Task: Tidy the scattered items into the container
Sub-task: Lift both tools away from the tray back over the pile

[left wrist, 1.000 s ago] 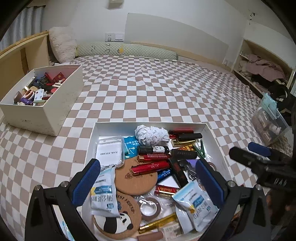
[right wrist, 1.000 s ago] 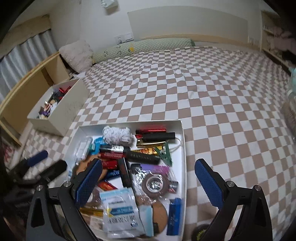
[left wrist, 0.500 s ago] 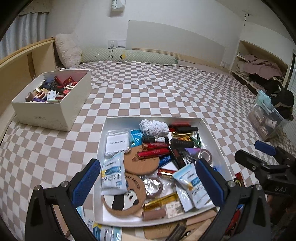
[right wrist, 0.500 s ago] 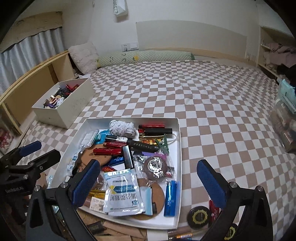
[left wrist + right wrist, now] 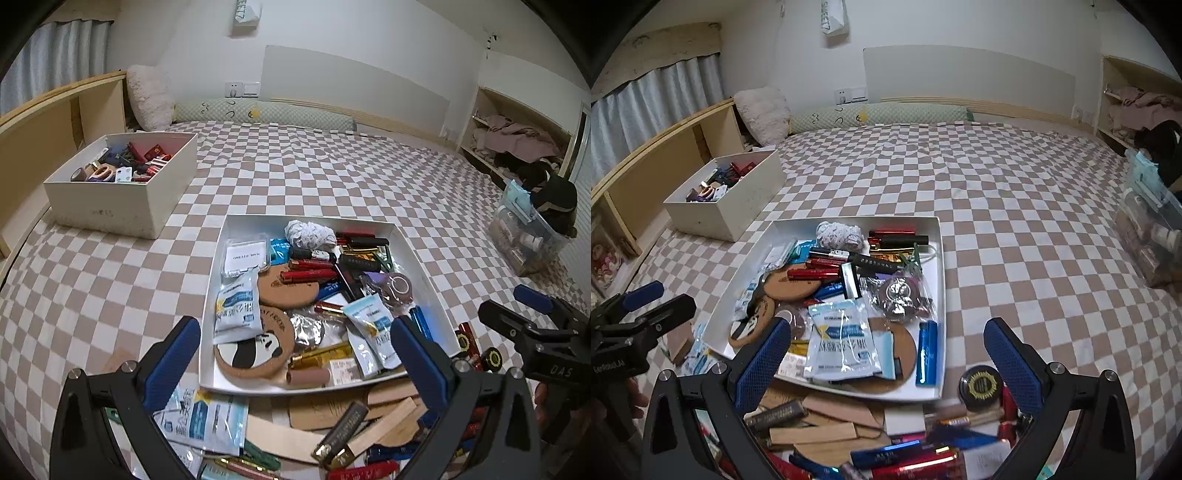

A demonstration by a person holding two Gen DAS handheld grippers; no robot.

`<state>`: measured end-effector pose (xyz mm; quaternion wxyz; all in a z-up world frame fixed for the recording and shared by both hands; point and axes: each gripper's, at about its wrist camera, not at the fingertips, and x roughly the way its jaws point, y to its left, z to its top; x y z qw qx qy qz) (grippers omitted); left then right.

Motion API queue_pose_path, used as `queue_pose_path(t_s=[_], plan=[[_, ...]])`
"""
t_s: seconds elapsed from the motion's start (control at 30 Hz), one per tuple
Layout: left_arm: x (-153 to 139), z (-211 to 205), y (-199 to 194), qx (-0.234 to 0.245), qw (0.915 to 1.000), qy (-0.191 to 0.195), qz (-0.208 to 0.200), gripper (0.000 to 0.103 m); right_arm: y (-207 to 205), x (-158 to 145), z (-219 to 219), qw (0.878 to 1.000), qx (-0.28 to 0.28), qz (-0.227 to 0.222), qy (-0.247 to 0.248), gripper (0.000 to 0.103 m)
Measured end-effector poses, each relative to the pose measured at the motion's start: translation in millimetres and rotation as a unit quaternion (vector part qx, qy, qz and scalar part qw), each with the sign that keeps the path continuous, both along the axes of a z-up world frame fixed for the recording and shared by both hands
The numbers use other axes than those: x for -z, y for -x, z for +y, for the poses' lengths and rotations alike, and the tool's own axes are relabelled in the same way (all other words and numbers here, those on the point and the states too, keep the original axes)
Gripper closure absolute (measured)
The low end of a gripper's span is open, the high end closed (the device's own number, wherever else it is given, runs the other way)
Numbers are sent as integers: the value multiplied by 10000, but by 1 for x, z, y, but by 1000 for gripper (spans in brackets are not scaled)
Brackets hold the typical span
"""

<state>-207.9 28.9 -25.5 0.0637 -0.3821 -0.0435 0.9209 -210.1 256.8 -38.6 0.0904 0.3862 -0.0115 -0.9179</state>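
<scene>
Left gripper (image 5: 295, 354) and right gripper (image 5: 892, 354): black angular frames with silver screws at about 8 and 4 o'clock. Fingers (image 5: 173, 354) carry blue cross-hatched pads; white lettering marks each black body.

Both grippers pulled back & up from the white tray (image 5: 421, 258). The tray, right under the left gripper (image 5: 295, 354) & right gripper (image 5: 890, 354) a sec ago, sat further ahead of them. That exposed loose stuff just below the fingers: wood sticks (image 5: 812, 432), blue sachets (image 5: 207, 413), a black round tin (image 5: 980, 384). Right gripper's jaws spread a bit wider, nothing between them.
</scene>
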Motion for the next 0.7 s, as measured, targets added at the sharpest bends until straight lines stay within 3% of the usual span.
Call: queue_pose_path(t_s=[0.7], plan=[[-10, -7, -60, 8, 9997, -97, 229, 0, -66, 2, 13, 9998, 188, 76, 8, 0]])
